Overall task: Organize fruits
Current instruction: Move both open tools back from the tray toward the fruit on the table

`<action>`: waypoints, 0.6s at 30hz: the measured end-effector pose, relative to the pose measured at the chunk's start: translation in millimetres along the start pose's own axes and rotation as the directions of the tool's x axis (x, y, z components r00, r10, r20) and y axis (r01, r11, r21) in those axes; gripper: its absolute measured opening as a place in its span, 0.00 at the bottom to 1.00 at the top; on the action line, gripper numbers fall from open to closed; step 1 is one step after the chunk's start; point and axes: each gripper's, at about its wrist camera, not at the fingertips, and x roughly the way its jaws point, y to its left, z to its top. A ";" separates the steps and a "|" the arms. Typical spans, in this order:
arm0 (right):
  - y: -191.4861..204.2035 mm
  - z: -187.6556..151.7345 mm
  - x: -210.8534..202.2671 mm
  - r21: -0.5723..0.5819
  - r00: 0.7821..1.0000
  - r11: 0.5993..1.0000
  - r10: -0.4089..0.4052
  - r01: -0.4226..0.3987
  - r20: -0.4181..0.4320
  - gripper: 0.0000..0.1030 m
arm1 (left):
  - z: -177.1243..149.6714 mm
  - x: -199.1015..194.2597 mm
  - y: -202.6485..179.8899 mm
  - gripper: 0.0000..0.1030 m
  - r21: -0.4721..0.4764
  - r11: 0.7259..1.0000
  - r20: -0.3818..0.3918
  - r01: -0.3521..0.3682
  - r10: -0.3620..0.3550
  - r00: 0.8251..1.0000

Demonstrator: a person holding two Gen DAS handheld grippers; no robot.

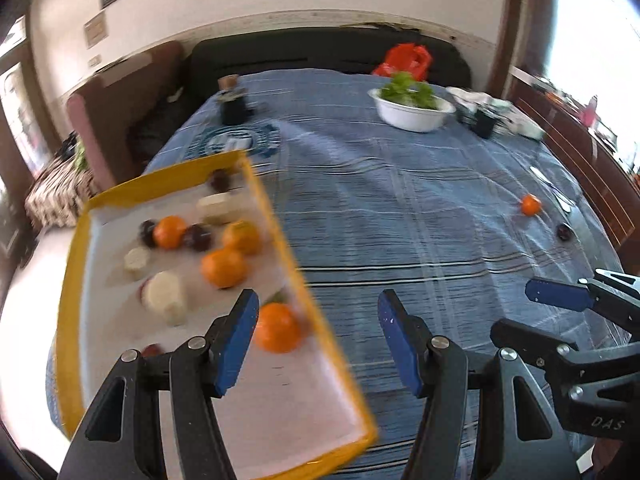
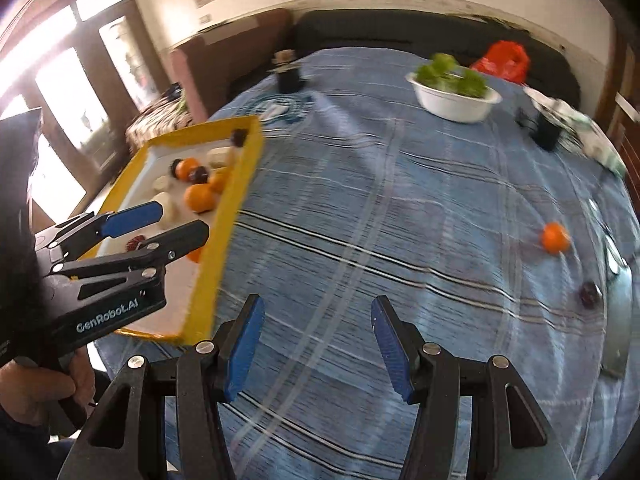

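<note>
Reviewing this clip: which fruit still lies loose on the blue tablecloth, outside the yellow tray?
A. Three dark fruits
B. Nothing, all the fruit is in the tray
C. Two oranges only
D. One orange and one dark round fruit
D: a single orange and a dark round fruit sit on the tablecloth at the right, well apart from the yellow tray.

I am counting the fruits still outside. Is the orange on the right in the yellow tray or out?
Out: the orange lies on the blue tablecloth, far from the yellow tray.
</note>
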 end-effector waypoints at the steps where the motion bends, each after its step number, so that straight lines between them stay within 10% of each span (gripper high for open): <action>1: -9.5 -3.0 -3.3 0.021 1.000 1.000 -0.009 0.009 0.000 0.59 | 0.9 1.9 -10.7 0.59 0.018 1.000 -0.005 0.015 -0.014 1.000; 18: -226.2 -24.8 -55.1 0.456 0.981 0.873 -0.195 0.170 0.006 0.56 | -15.8 22.1 -87.2 0.59 0.096 0.987 -0.096 0.129 -0.120 0.988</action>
